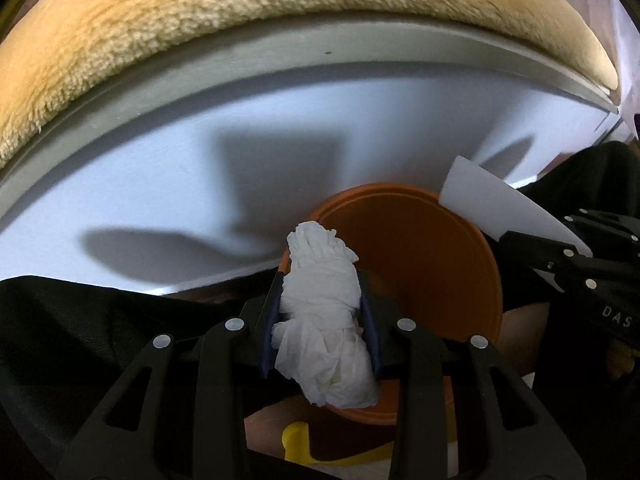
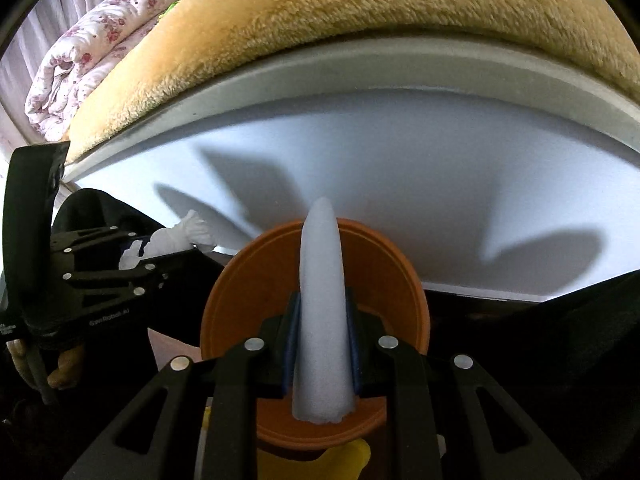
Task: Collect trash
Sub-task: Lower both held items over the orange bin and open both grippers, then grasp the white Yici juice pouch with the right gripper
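Note:
My left gripper [image 1: 322, 280] is shut on a crumpled white tissue wad [image 1: 324, 312], which hangs over the near rim of an orange bin [image 1: 424, 264]. My right gripper [image 2: 322, 300] is shut on a white foam sheet [image 2: 322, 300], seen edge-on as a tall pointed strip, directly above the same orange bin [image 2: 384, 276]. In the left wrist view the foam sheet [image 1: 492, 208] and the right gripper [image 1: 568, 256] come in from the right. The right wrist view has the left gripper [image 2: 120, 268] with the tissue [image 2: 184, 232] at the left.
A white bed frame side [image 1: 200, 168] rises just behind the bin, topped by a fuzzy tan blanket [image 1: 240, 12]. A folded floral quilt [image 2: 92, 40] lies on the bed. Black fabric [image 1: 80, 320] flanks the bin. A yellow object [image 2: 320, 460] sits below it.

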Demonstrator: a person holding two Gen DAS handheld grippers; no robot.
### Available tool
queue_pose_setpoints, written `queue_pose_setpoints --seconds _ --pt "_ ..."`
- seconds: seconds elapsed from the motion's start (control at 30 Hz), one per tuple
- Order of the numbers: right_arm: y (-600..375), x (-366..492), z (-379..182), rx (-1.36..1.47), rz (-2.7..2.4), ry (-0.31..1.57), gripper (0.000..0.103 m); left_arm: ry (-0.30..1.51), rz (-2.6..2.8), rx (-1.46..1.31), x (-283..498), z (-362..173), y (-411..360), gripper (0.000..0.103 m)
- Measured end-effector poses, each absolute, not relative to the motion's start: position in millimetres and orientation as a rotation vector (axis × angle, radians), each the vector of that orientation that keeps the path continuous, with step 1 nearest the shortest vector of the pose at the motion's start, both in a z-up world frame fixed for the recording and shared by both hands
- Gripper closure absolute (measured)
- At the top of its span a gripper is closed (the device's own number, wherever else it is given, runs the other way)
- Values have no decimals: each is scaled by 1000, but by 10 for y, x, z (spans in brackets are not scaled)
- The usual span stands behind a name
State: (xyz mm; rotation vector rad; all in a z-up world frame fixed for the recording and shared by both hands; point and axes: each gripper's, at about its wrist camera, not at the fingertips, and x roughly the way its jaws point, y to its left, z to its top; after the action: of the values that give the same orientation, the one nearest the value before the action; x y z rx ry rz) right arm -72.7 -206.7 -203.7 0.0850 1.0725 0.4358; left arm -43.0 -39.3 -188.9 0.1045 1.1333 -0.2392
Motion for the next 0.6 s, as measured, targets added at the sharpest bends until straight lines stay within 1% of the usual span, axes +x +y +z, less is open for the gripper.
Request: queue_pose_setpoints --seconds 0.3,0.33,0.37,0.4,0.43,0.47,0.6 --pt "-1996 -737 -2001 88 435 1082 82 1144 -230 112 -391 -1933 -443 69" --pt "-2006 -729 -2008 87 436 1084 81 1145 -235 113 -383 -1935 -456 66" --pt "-1991 -714 -2025 87 442 1089 78 1146 -234 118 -364 -1939 -478 61" --pt "-1982 -706 -2032 85 445 1094 75 1150 -231 127 -363 -1949 -493 38" --pt "-1987 -691 -2043 85 446 1100 57 1148 -220 137 -374 -1940 -460 17" --pt "-1989 -687 -2045 81 439 1103 43 1141 -213 144 -379 -1926 -453 14" --pt "-2057 -687 -2012 106 425 1089 43 1125 -215 131 -392 -1880 -409 14"
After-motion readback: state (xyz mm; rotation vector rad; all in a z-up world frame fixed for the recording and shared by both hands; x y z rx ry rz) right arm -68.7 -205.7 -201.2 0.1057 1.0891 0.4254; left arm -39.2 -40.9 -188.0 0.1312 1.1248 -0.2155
